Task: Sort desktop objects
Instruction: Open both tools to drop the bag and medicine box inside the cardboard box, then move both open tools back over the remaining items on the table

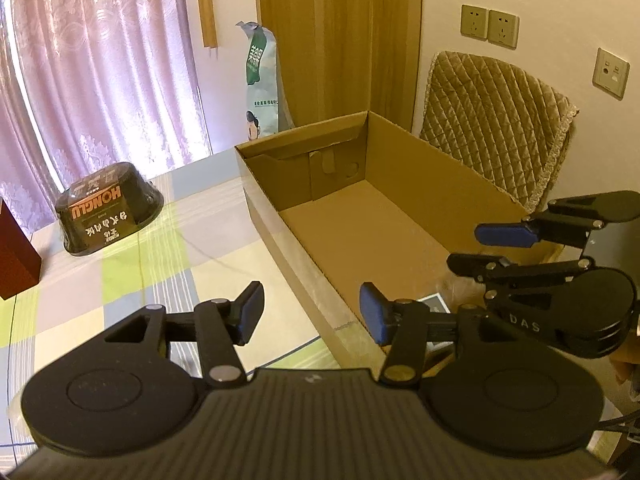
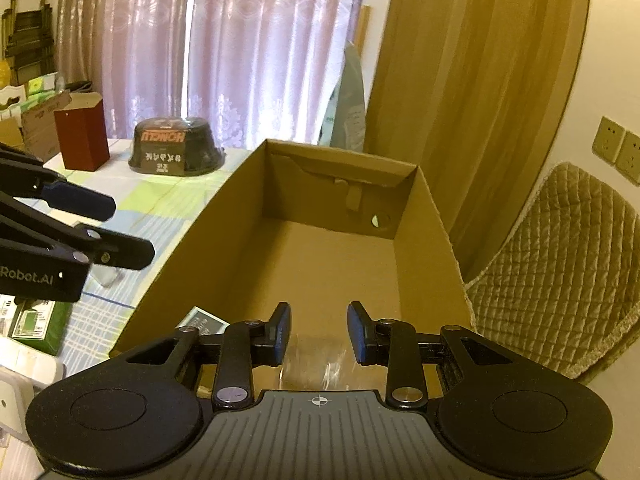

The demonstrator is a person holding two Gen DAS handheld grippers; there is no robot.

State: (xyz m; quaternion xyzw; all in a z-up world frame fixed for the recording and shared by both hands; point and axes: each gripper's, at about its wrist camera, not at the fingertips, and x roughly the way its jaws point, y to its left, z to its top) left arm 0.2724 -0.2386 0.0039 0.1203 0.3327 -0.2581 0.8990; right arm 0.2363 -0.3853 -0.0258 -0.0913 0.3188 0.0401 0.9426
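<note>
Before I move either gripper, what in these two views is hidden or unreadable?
- Near end of the cardboard box floor: right wrist view, covered by the right gripper.
- Clear plastic item there: too transparent to identify.
- Small card: left wrist view, mostly behind the left gripper.
- Green box: cut off, label illegible.

In the right wrist view, the clear plastic item [image 2: 316,364] at six o'clock inside the cardboard box [image 2: 224,240] is half hidden behind the gripper body, too blurred to identify. A card [image 2: 202,320] at seven o'clock is partly covered. The green packet [image 2: 36,326] at nine o'clock is cut off by the edge. In the left wrist view, the red box [image 1: 16,248] at nine o'clock is cropped.
</note>
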